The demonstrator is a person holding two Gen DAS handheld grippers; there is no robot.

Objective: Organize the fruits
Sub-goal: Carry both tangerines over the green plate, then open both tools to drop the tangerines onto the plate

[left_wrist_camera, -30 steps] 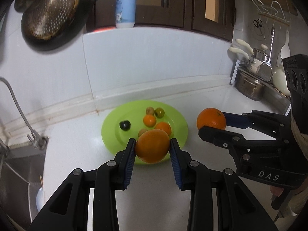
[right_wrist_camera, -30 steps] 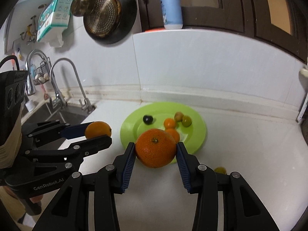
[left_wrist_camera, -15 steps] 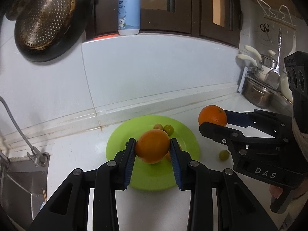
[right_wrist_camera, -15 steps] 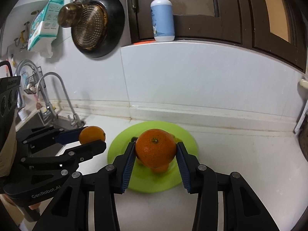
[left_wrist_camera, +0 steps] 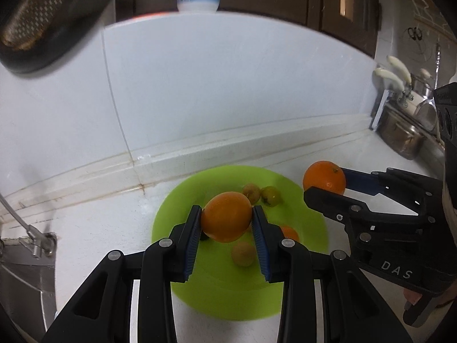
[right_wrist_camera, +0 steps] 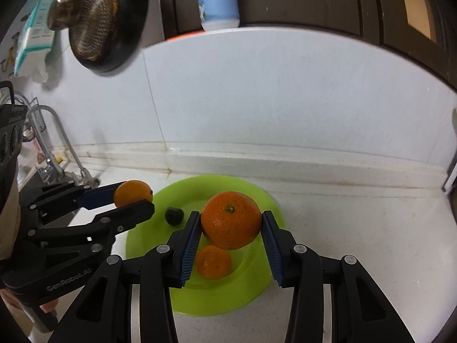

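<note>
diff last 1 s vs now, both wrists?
Both hand-held grippers advanced over the green plate: the left hand-held gripper carried its orange from the near rim to above the small fruits, and the right hand-held gripper did likewise with its orange. Nothing grabbed or released. Both grips and the plate's fruits are unchanged.

White tiled wall (left_wrist_camera: 228, 91), dark cabinets (right_wrist_camera: 342, 0)

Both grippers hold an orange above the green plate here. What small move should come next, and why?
Probably lower the left gripper and release its orange: it hangs over the green plate, whose near part looks bare. The right gripper and its orange can follow.
</note>
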